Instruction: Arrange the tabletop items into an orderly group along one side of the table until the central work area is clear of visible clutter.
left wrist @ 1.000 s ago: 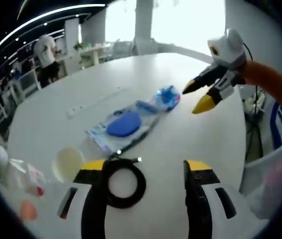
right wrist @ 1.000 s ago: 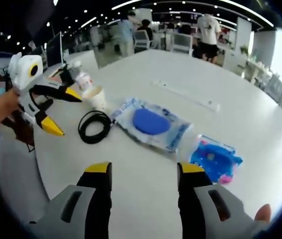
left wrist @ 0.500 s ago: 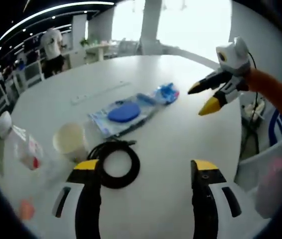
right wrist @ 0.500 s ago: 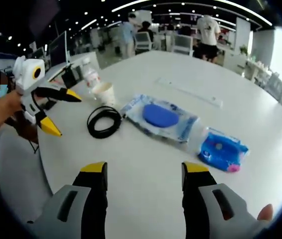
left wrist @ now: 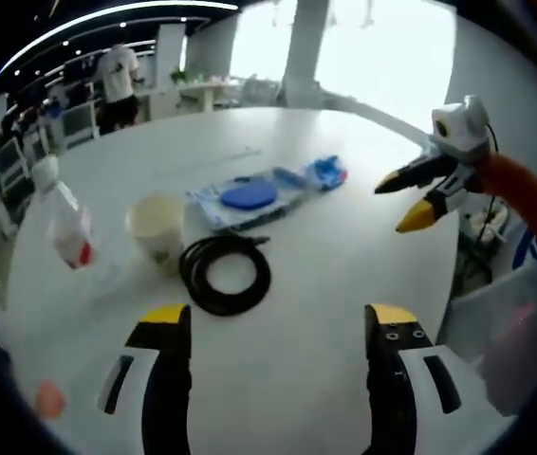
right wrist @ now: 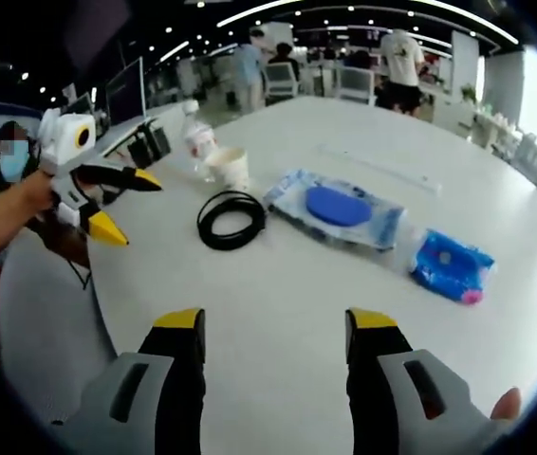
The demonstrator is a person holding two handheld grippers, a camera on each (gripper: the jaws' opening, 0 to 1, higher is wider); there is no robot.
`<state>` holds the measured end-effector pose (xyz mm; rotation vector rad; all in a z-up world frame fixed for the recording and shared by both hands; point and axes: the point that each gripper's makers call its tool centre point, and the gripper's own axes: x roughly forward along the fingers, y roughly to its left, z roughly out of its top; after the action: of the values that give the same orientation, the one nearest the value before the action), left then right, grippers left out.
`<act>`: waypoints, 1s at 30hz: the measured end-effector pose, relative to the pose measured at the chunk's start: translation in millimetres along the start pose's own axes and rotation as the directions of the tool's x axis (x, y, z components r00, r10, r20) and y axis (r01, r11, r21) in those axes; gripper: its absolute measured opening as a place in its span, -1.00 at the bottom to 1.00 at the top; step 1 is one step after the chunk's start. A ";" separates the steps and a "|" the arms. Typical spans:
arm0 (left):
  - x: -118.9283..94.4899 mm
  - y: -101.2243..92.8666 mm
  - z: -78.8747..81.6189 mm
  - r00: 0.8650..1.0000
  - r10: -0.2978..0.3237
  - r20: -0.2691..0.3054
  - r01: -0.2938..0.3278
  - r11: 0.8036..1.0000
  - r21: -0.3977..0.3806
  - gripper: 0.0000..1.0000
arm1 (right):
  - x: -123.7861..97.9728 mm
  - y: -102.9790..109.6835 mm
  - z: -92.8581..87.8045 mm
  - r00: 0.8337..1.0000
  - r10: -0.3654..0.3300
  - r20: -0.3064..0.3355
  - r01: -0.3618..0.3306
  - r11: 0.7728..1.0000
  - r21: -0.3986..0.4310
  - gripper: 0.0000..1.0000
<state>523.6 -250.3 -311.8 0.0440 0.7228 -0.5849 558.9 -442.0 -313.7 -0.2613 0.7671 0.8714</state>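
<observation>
A black cable (left wrist: 226,274), wound in a flat round coil, lies on the white table (left wrist: 306,313) nearest the near edge, its loose end pointing toward the clear pack; a cream paper cup (left wrist: 157,227) stands upright just left of the coil, open mouth up; a clear plastic bottle (left wrist: 63,220) with a red patch on its label stands upright further left, near the table's left edge; a long clear plastic pack (left wrist: 247,196) holding a blue oval lies flat just beyond the coil; a smaller blue packet (left wrist: 326,172), crinkled, lies flat at the pack's far right end, touching or almost touching it.
</observation>
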 end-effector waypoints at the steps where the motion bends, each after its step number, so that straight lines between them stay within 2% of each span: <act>1: -1.2 0.7 -2.7 1.000 0.002 -0.001 -0.002 1.000 -0.007 0.45 | 2.2 4.6 0.0 1.000 0.009 -0.001 -0.009 1.000 0.001 0.20; 7: -8.6 2.8 -17.4 1.000 0.012 0.000 -0.012 0.999 -0.043 0.44 | 10.3 27.4 5.1 0.999 0.040 0.012 -0.040 0.999 -0.002 0.19; 13: -8.2 1.9 -23.2 1.000 0.014 0.006 -0.014 0.998 -0.060 0.43 | 15.6 42.4 10.9 0.997 0.054 0.051 -0.056 0.998 0.029 0.16; 24: -4.6 7.9 -23.7 1.000 0.014 0.010 -0.013 0.996 -0.092 0.40 | 25.9 38.6 17.8 0.995 0.047 0.092 -0.055 0.995 0.082 0.13; 30: -4.3 20.7 -15.3 1.000 0.028 0.014 -0.027 0.996 -0.091 0.39 | 37.2 36.6 23.5 0.995 0.053 0.080 -0.059 0.995 0.077 0.12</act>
<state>522.5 -227.3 -324.0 -0.0345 0.7319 -0.5252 557.4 -385.1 -319.6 -0.1345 0.7374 0.8971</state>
